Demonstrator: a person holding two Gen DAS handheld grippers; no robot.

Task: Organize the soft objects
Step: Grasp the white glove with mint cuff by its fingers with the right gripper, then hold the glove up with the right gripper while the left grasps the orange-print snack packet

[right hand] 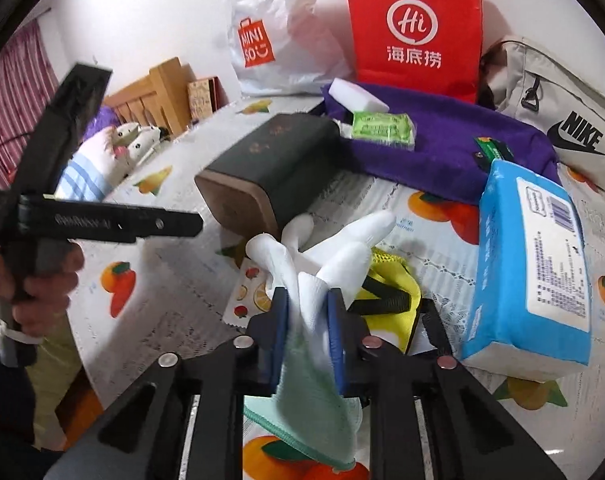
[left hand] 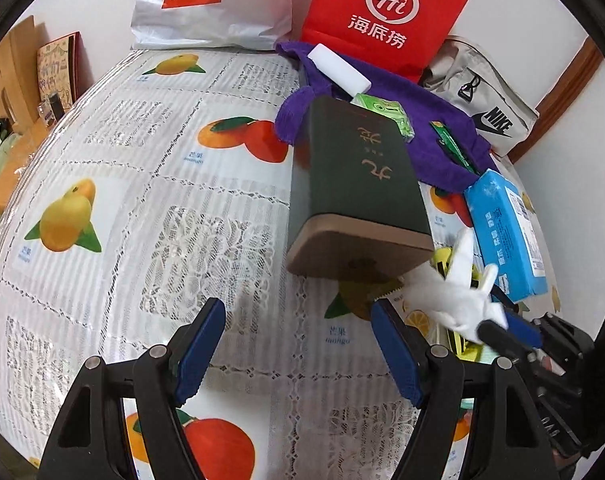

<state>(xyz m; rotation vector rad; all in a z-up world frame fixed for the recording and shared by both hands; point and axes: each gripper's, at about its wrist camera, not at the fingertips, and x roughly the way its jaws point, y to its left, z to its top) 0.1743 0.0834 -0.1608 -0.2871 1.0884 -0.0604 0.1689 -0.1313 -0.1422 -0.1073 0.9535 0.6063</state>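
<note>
Nearest the lens in the right wrist view, the right gripper (right hand: 308,300) pinches a white glove (right hand: 334,252) between its blue pads, cuff hanging toward the lower edge, fingers pointing up at centre frame. At the left edge a hand (right hand: 34,280) grips the black handle of the other tool, angled down. In the left wrist view the left gripper (left hand: 298,312) stands spread over bare tablecloth (left hand: 122,160), nothing between its jaws. A dark green box (left hand: 354,184) lies centre; a blue wipes pack (left hand: 502,232) at right.
</note>
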